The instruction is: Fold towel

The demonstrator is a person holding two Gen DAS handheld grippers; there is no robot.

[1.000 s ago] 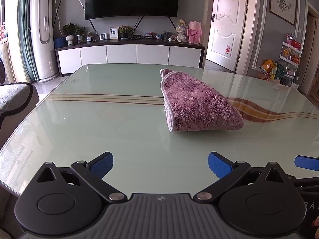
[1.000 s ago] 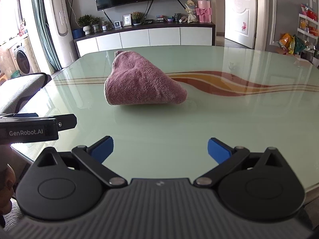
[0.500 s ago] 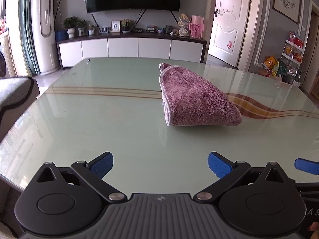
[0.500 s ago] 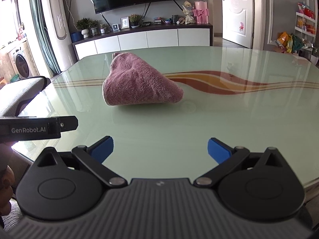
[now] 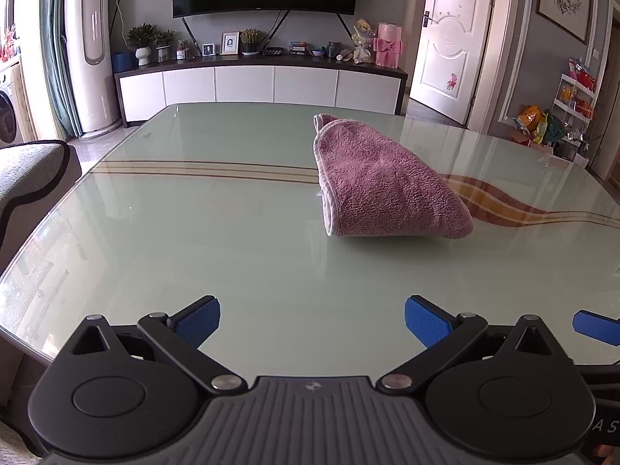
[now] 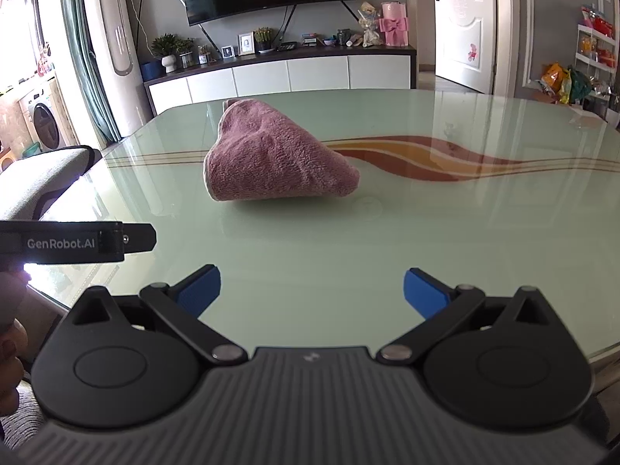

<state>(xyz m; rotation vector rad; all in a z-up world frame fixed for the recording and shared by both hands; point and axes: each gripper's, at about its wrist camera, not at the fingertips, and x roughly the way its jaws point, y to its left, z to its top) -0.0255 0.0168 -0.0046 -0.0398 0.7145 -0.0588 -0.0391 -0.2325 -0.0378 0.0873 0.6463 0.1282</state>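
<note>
A pink towel (image 5: 383,182) lies folded in a rough triangle on the pale green glass table (image 5: 193,232), with a pale hem along its left side. It also shows in the right wrist view (image 6: 275,159). My left gripper (image 5: 312,323) is open and empty, above the table's near edge, well short of the towel. My right gripper (image 6: 312,290) is open and empty too, near the front edge. One blue finger pad of the right gripper (image 5: 595,327) shows at the right of the left wrist view. The left gripper's body (image 6: 77,242) shows at the left of the right wrist view.
A grey chair (image 5: 27,178) stands at the table's left edge. A white TV cabinet (image 5: 259,83) with small ornaments stands beyond the far edge. A white door (image 5: 449,50) and a shelf with bags (image 5: 558,116) are at the right.
Both grippers have tilted or risen slightly, so the towel sits a little lower and nearer in both views. The towel itself has not moved. Both jaws stay open.
</note>
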